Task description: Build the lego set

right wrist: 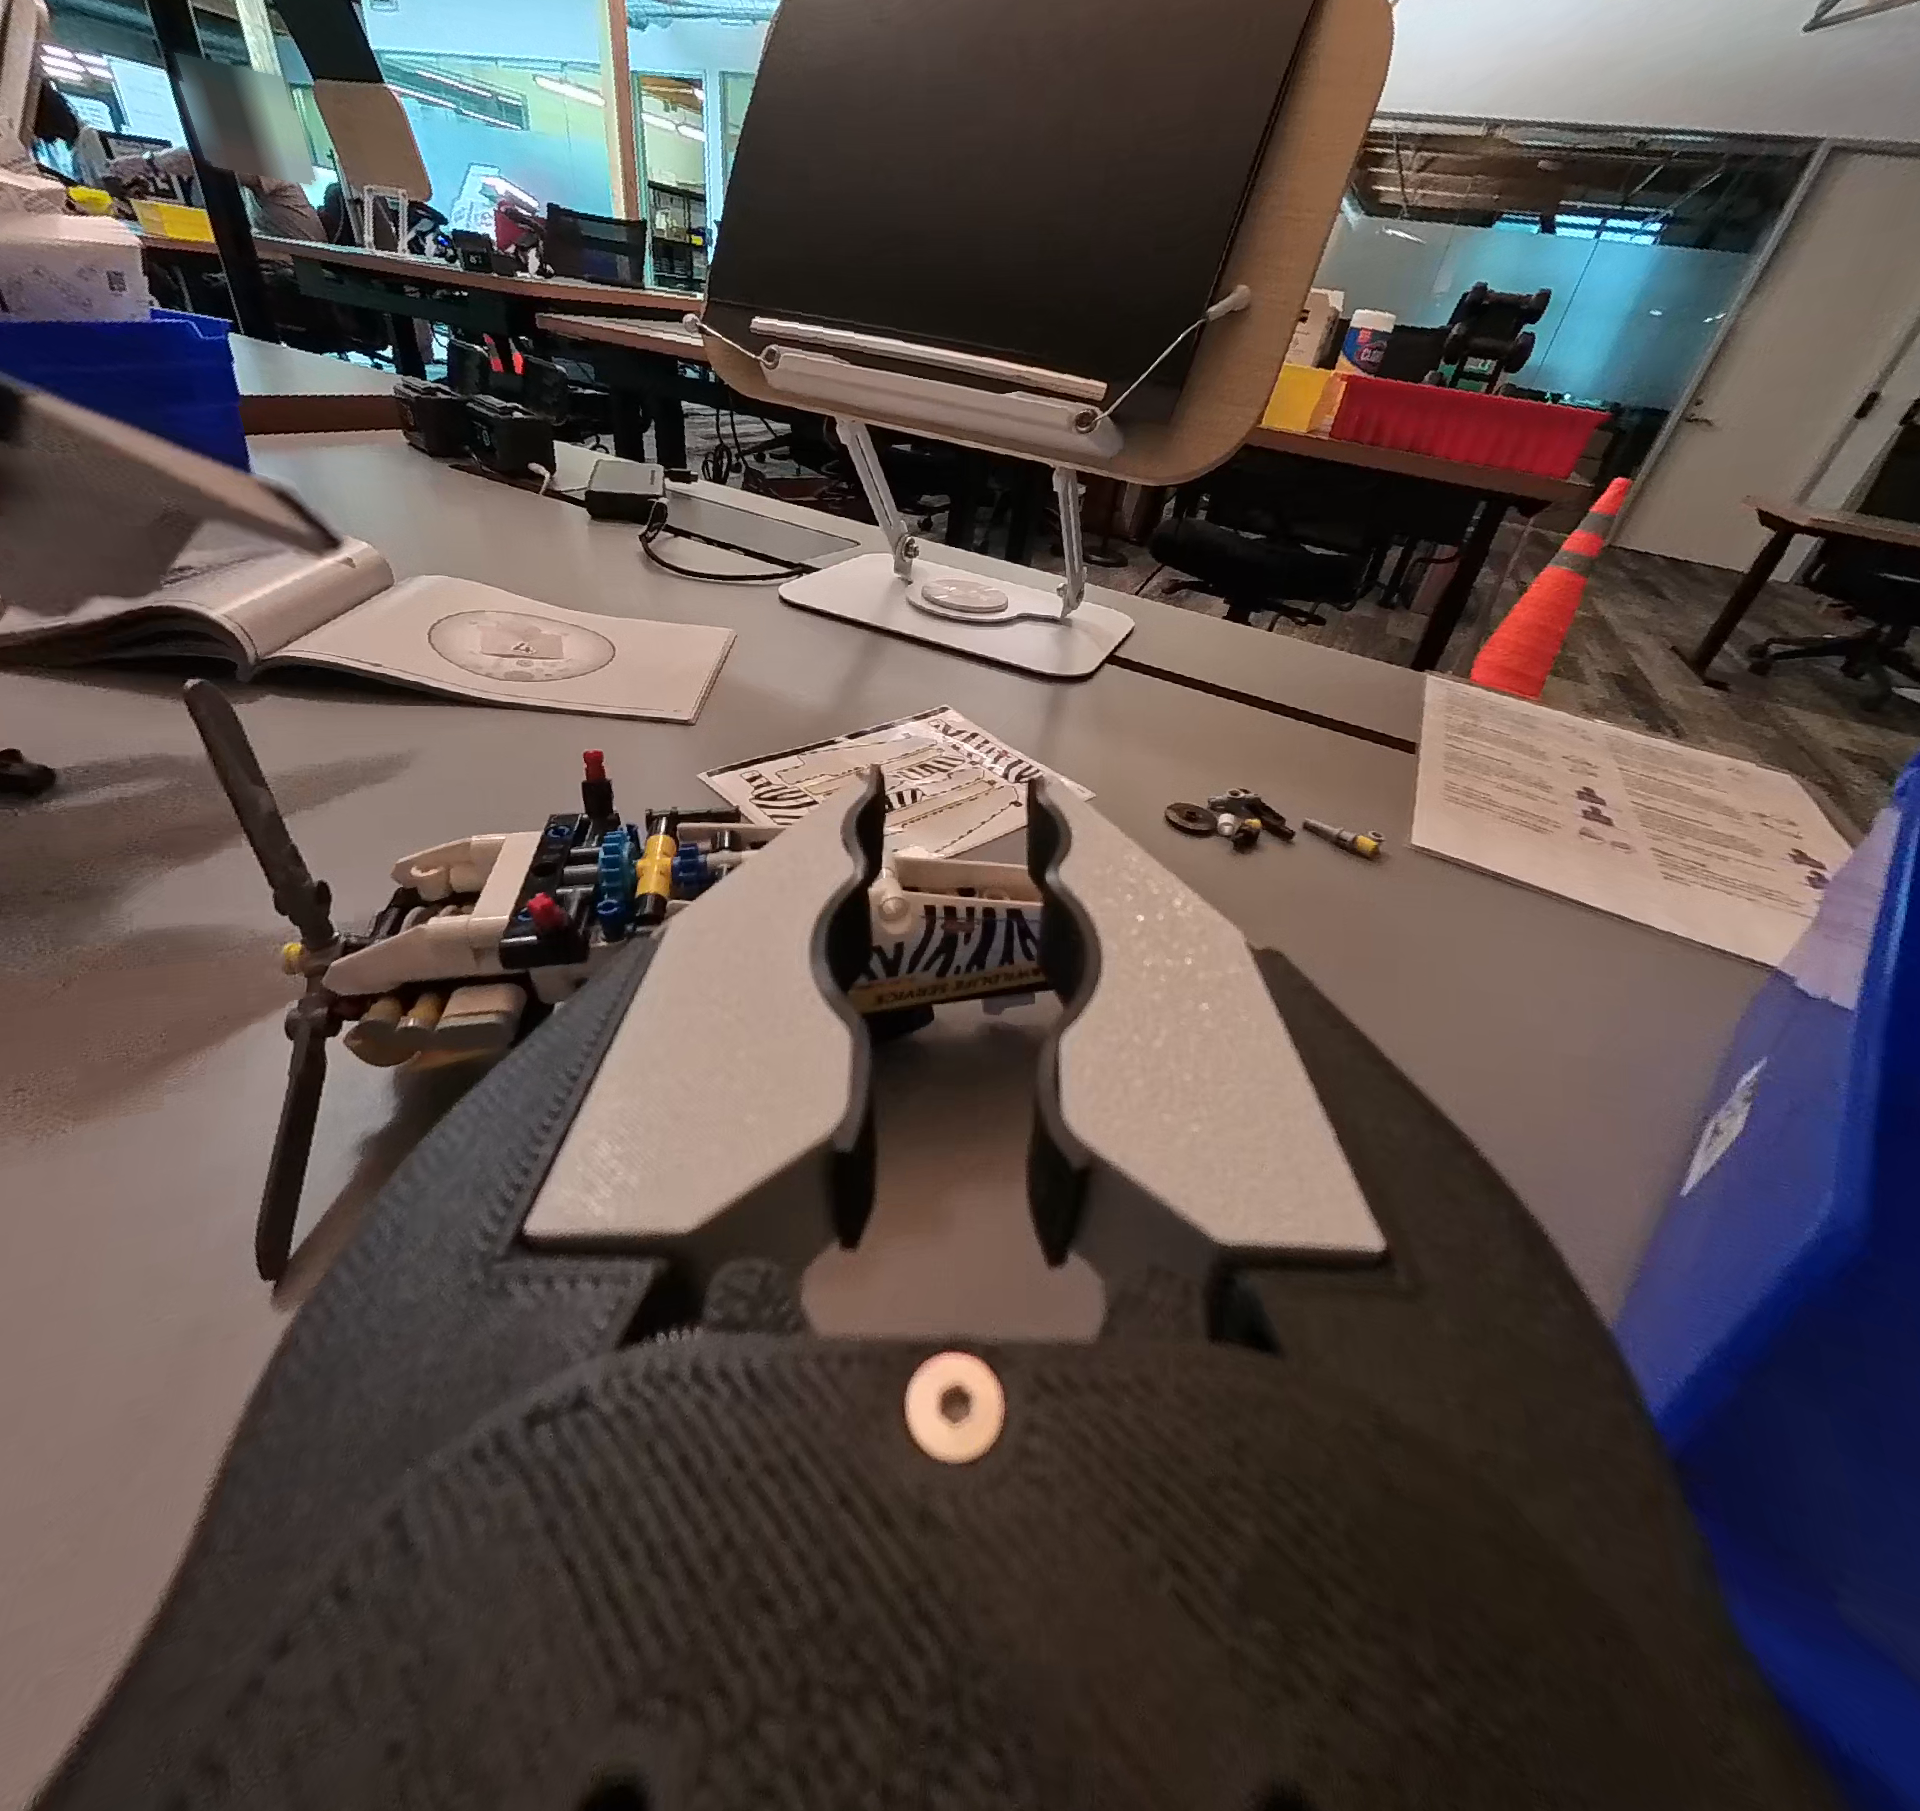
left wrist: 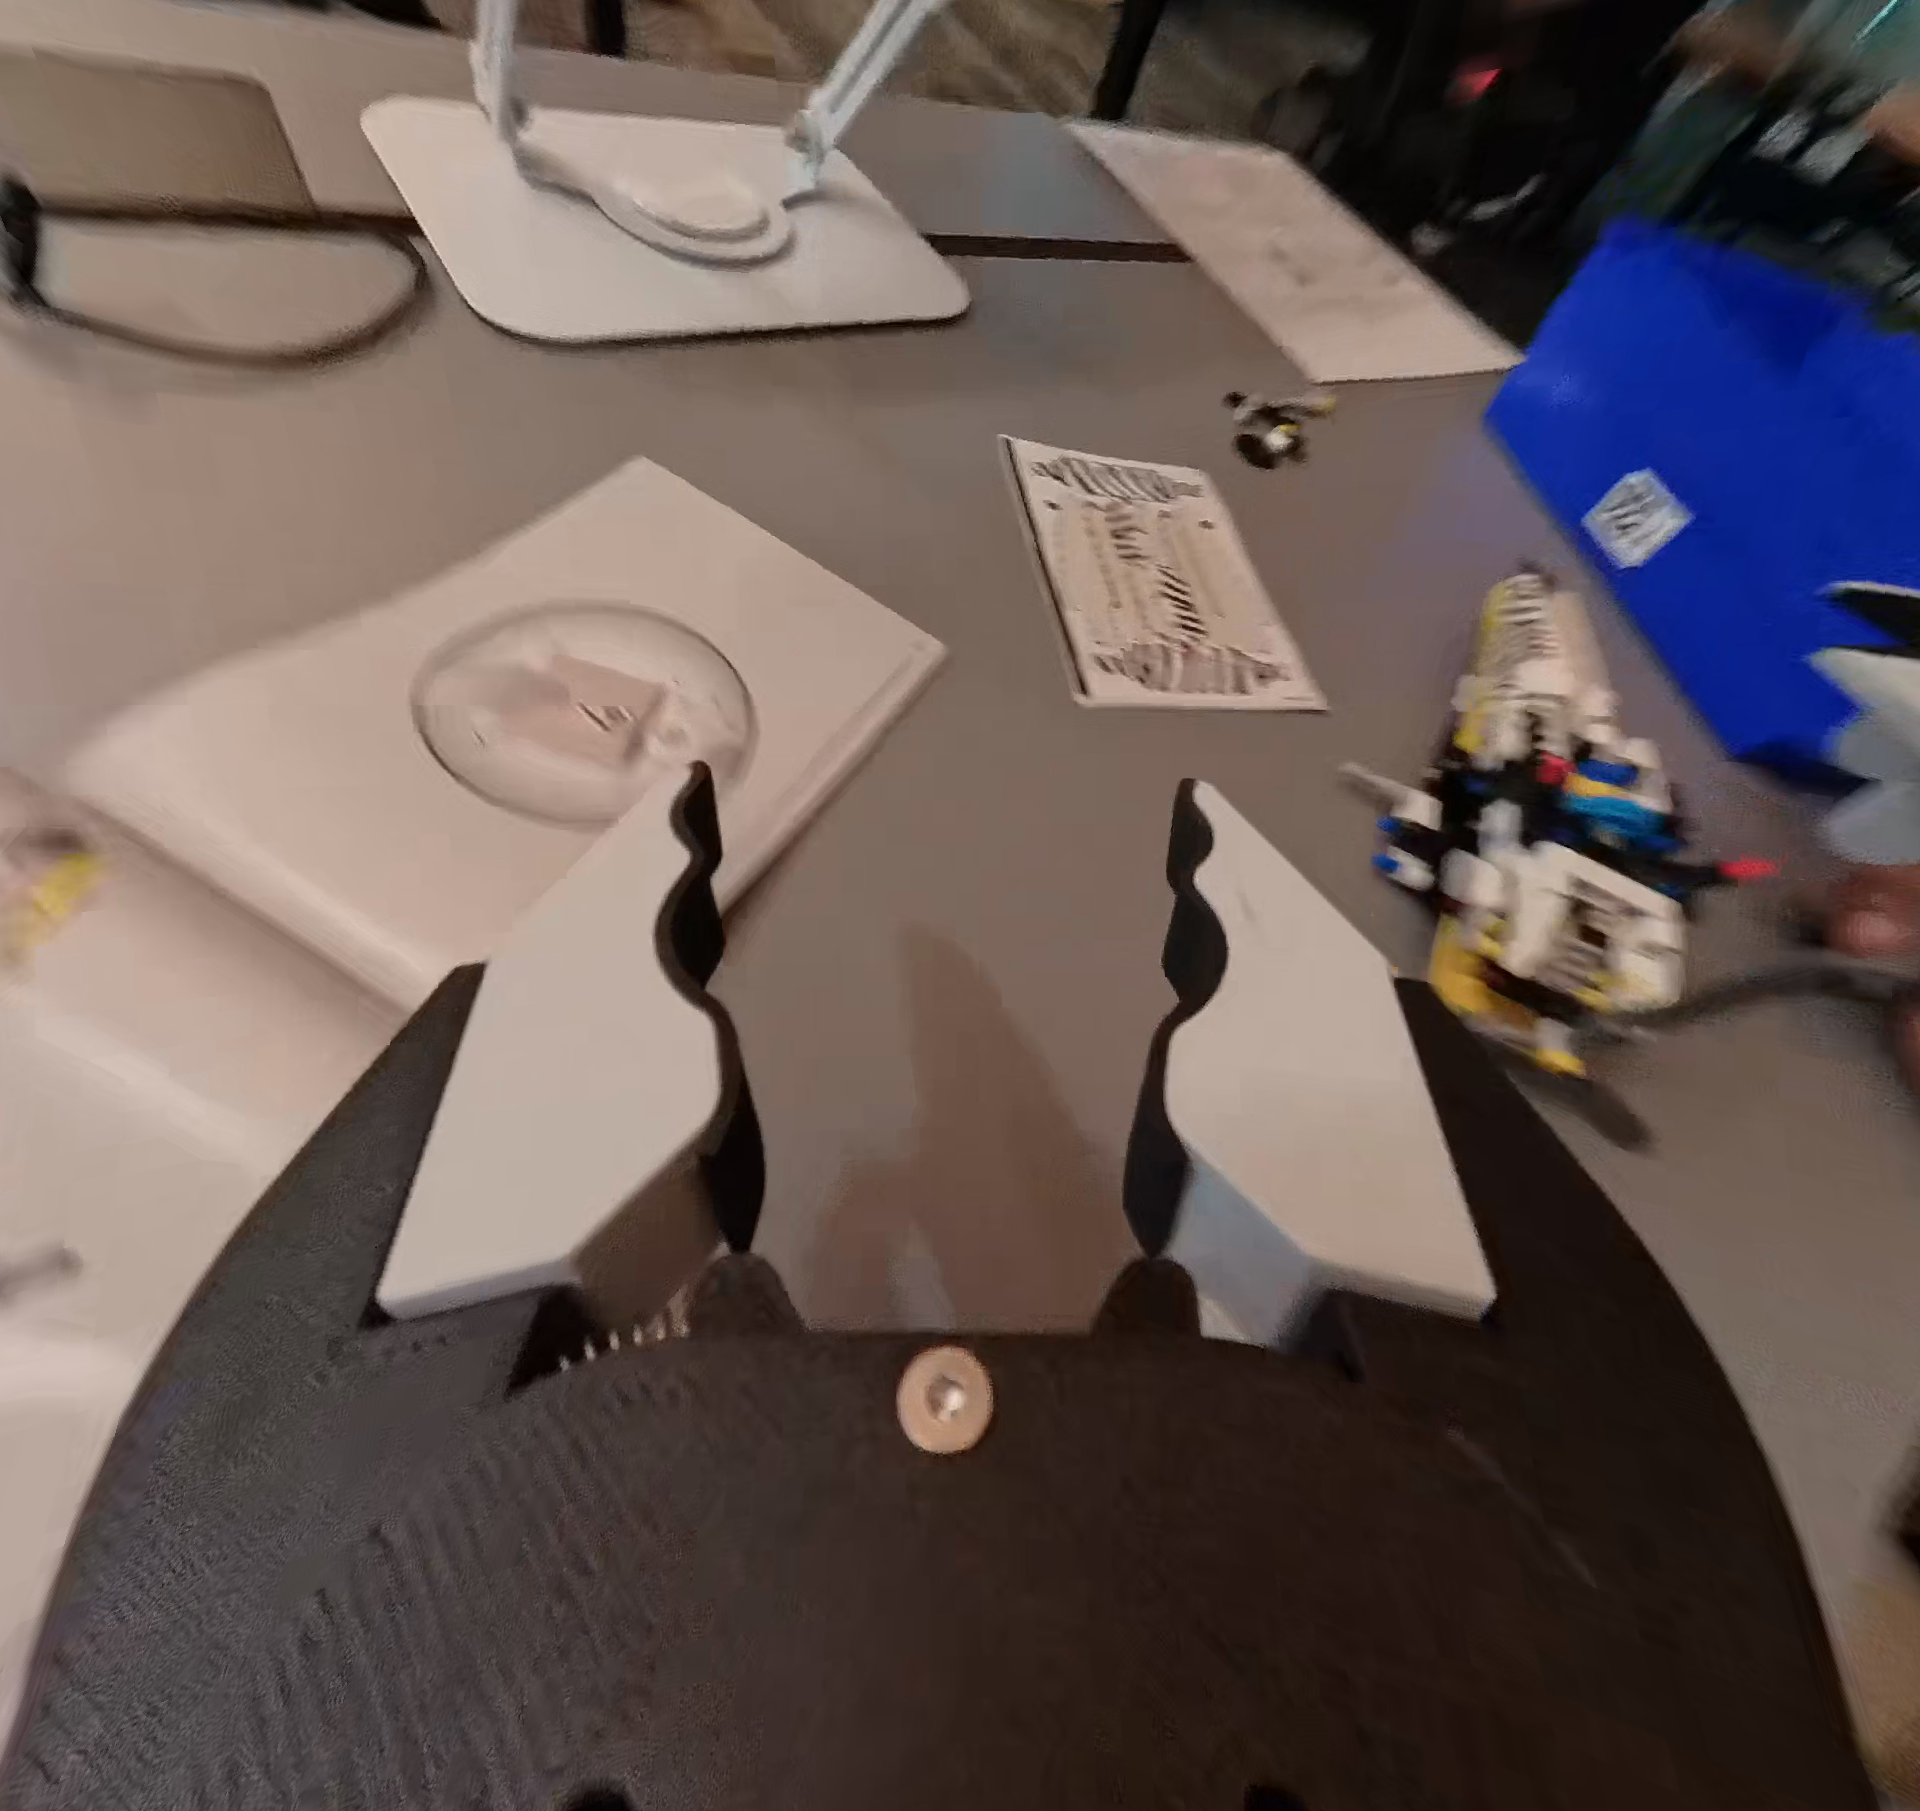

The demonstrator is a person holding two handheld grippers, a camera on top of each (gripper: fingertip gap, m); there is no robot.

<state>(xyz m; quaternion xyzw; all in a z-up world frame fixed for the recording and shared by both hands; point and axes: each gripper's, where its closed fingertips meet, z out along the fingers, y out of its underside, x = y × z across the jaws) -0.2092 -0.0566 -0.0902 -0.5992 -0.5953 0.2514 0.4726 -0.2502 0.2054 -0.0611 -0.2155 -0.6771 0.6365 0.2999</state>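
Now right tongs (right wrist: 956, 805) grasping lego plane (right wrist: 582, 920) tail, left tongs (left wrist: 940, 795) released, plane to their right

Two hand-held grippers are seen from their own wrist cameras. The left gripper (left wrist: 940, 795) is built on a black, ridged printed base, from which pale grey fingers (left wrist: 582, 1065) with wavy black inner edges project — a silver screw (left wrist: 943, 1400) is set just behind them. The right gripper (right wrist: 954, 785) is made alike — grey speckled fingers (right wrist: 1153, 1013), a white-ringed screw (right wrist: 954, 1406).
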